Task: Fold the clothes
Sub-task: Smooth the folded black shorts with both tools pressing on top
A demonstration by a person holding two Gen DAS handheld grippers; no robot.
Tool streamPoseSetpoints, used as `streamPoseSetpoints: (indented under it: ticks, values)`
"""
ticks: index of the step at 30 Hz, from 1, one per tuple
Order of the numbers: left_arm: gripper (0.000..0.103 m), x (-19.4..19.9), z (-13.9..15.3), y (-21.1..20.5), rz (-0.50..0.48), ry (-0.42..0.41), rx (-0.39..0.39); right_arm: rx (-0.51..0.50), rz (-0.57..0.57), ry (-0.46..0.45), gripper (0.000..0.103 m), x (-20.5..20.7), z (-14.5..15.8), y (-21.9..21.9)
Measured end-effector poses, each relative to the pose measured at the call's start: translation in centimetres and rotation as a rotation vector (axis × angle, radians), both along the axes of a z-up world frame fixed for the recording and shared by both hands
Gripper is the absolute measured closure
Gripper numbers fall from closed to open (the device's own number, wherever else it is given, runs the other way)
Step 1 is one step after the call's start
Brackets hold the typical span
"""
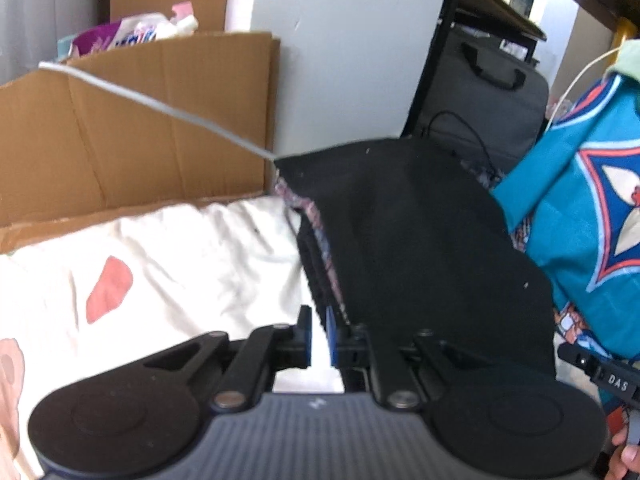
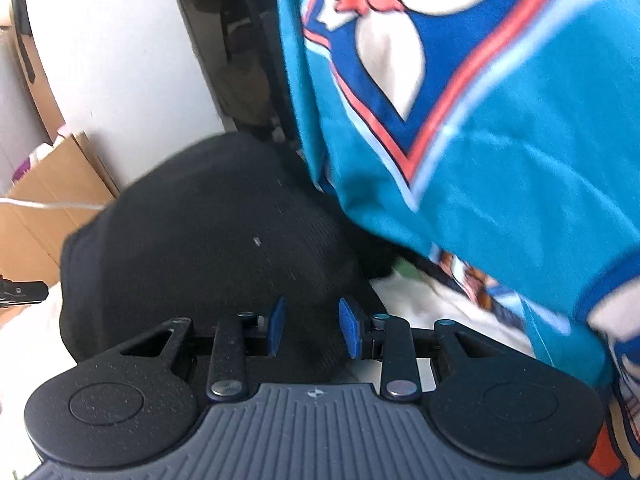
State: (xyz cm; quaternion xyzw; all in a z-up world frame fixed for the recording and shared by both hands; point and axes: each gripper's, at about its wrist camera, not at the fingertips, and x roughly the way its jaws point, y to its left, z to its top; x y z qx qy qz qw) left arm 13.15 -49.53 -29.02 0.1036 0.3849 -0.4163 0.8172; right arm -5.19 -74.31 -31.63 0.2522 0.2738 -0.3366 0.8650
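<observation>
A black garment (image 1: 420, 240) lies spread flat on a white sheet (image 1: 180, 260), on top of a patterned fabric whose edge (image 1: 304, 208) shows at its left side. My left gripper (image 1: 319, 332) hovers at the garment's near left edge, its blue pads a narrow gap apart with only sheet showing between them. Over the near part of the same black garment (image 2: 200, 240), my right gripper (image 2: 314, 326) stands open and empty. A teal cloth (image 2: 500, 160) with a blue, red and white print hangs at the right; I cannot tell whether it is worn.
A cardboard box (image 1: 140, 128) stands behind the sheet at the left, with a grey cable (image 1: 160, 106) stretched across it. A grey bag (image 1: 488, 104) sits under a dark table at the back. The right gripper's tip (image 1: 600, 376) shows at the left view's right edge.
</observation>
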Motion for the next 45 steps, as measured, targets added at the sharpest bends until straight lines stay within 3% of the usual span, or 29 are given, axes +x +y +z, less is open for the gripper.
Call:
streamPoseSetpoints:
  ticks: [3,12,18,22,24,26,32,37,45]
  values:
    - [0.089,-0.1,0.6,-1.0,-0.033,-0.021,-0.026,0.001,0.014,-0.012,0.066,1.0,0.2,0.0]
    - [0.087,1.5,1.7,-6.5,-0.167,-0.091,-0.061,0.004,0.057,-0.044,0.066,3.8,0.8,0.1]
    - [0.085,1.7,1.7,-8.1,-0.2,-0.072,-0.096,0.019,0.077,-0.022,0.066,3.6,0.6,1.0]
    - [0.084,0.8,0.5,-9.2,-0.243,-0.082,-0.041,0.03,0.089,-0.009,0.066,3.2,0.6,1.7]
    - [0.08,0.8,-0.4,-9.3,-0.23,-0.108,0.011,0.035,0.092,-0.004,0.065,2.8,0.6,2.0]
    - [0.084,1.2,-1.1,-9.0,-0.198,-0.14,0.048,0.039,0.092,-0.003,0.065,2.6,0.7,2.3]
    - [0.091,1.5,-0.4,-7.8,-0.182,-0.141,0.057,0.038,0.085,0.003,0.065,2.5,1.2,2.9]
    - [0.09,2.1,0.5,-5.9,-0.152,-0.113,0.009,0.032,0.107,0.017,0.061,3.0,1.7,3.4]
    - [0.09,3.0,-2.0,-5.1,-0.134,-0.066,-0.054,0.023,0.142,0.039,0.055,3.6,2.6,4.1]
